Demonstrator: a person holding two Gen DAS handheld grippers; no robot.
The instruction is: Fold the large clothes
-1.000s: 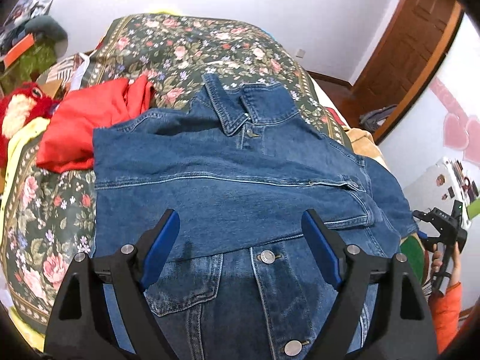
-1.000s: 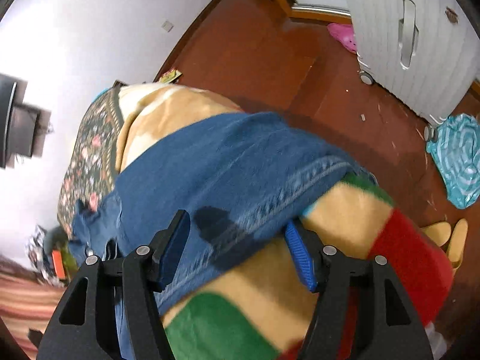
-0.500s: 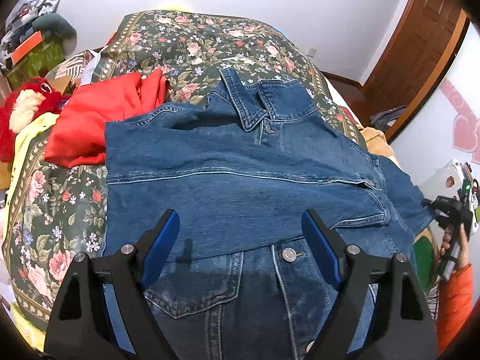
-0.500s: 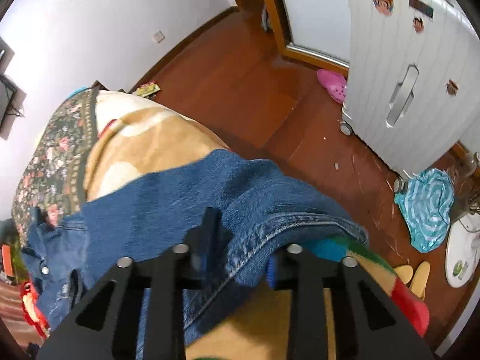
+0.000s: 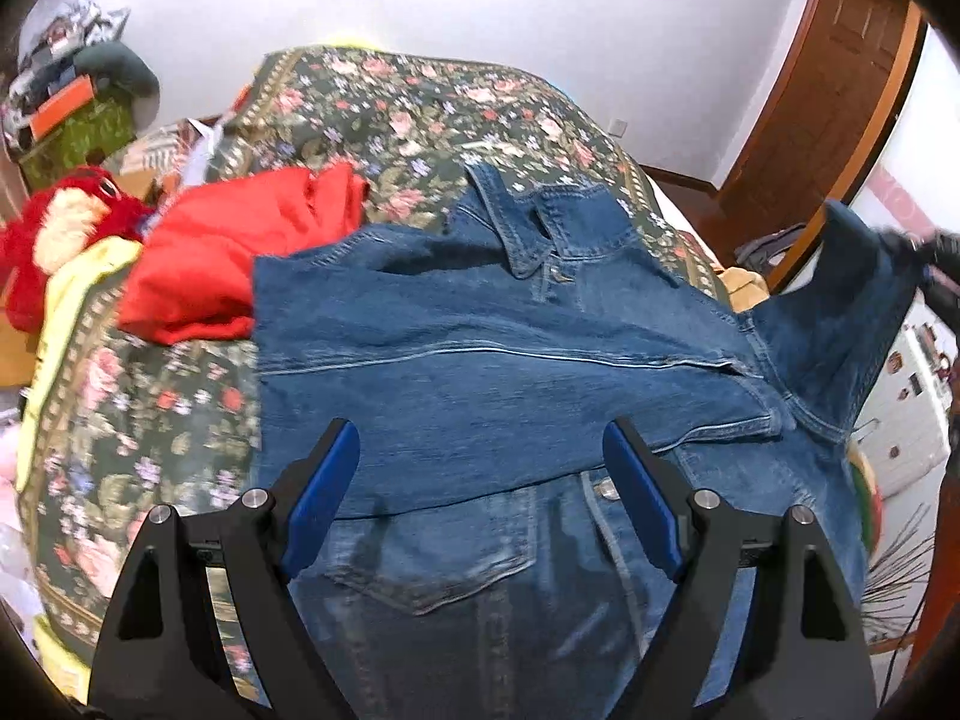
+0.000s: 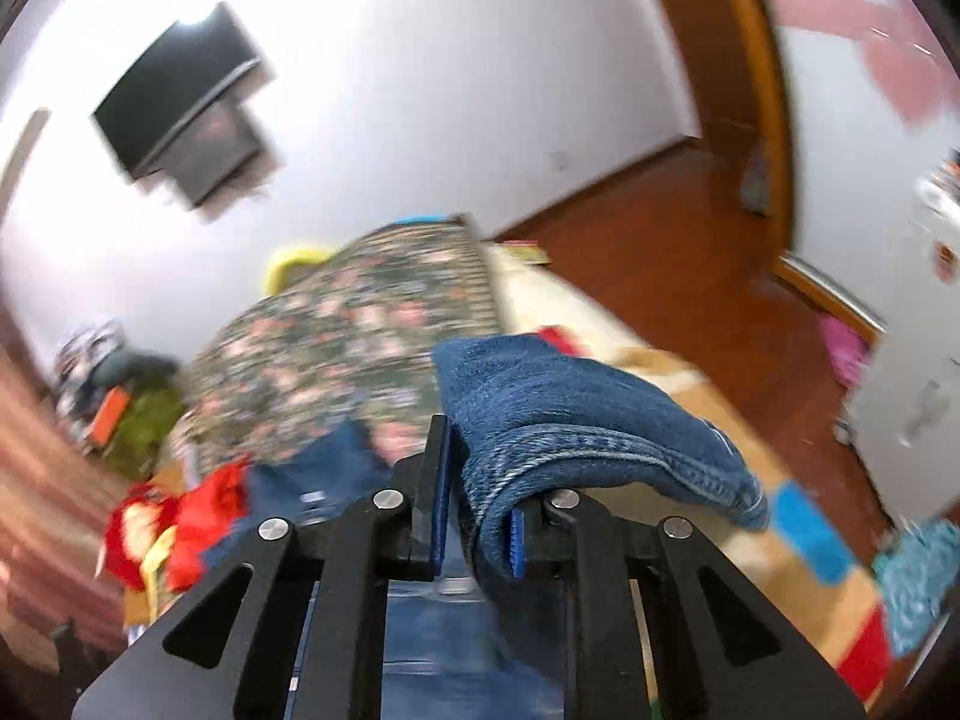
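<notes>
A blue denim jacket (image 5: 492, 372) lies front-up on the floral bedspread (image 5: 408, 108), collar toward the far wall. One sleeve lies folded across its chest. My left gripper (image 5: 480, 480) hovers open above the jacket's lower front, nothing between its blue pads. The jacket's other sleeve (image 5: 840, 312) is lifted at the right edge of the bed. In the right wrist view my right gripper (image 6: 477, 498) is shut on that sleeve's cuff (image 6: 576, 420), which bunches over the right finger and hangs past it.
A red garment (image 5: 240, 258) lies left of the jacket, with a red plush toy (image 5: 54, 240) beyond it. A striped blanket (image 6: 810, 546) covers the bed's right side. Wooden floor (image 6: 660, 240), a door (image 5: 840, 60) and a wall-mounted screen (image 6: 180, 96) surround the bed.
My right gripper closed on the sleeve cuff, then rose and rolled, lifting the sleeve off the striped blanket. The left gripper stayed open and drifted slightly back over the jacket.
</notes>
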